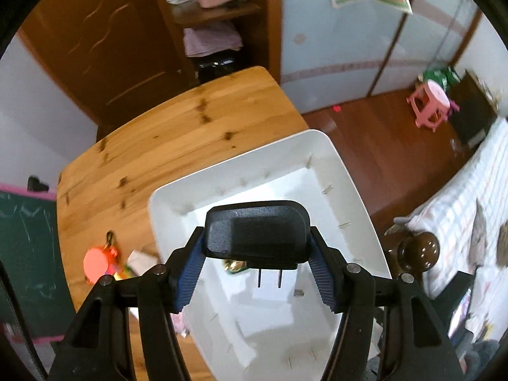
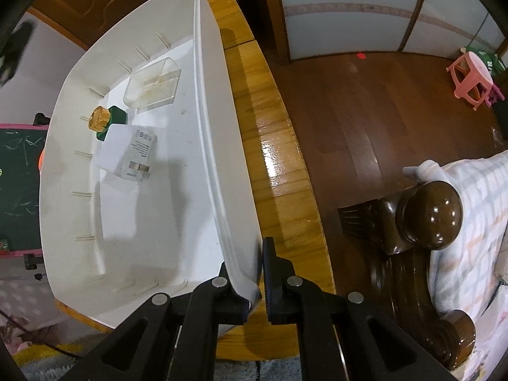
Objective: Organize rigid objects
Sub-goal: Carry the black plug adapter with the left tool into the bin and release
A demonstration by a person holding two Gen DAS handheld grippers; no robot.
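Observation:
My left gripper (image 1: 256, 231) is shut on a black plug adapter (image 1: 254, 222), blue pads pressing both its sides and its two metal prongs pointing down. It hangs over the white plastic bin (image 1: 349, 184) on the wooden table. My right gripper (image 2: 249, 260) is shut on the bin's near wall (image 2: 222, 190) close to a corner. Inside the bin lie a clear plastic box (image 2: 152, 82), a green bottle with a gold cap (image 2: 106, 120) and a white charger (image 2: 130, 152). In the left wrist view the adapter hides most of the bottle.
The bin stands on a wooden table (image 1: 158, 133) near its edge. An orange-red toy (image 1: 95, 262) and small coloured items lie on the table left of the bin. A bed with a dark round post (image 2: 428, 216) stands right; a pink stool (image 2: 473, 79) sits on the floor.

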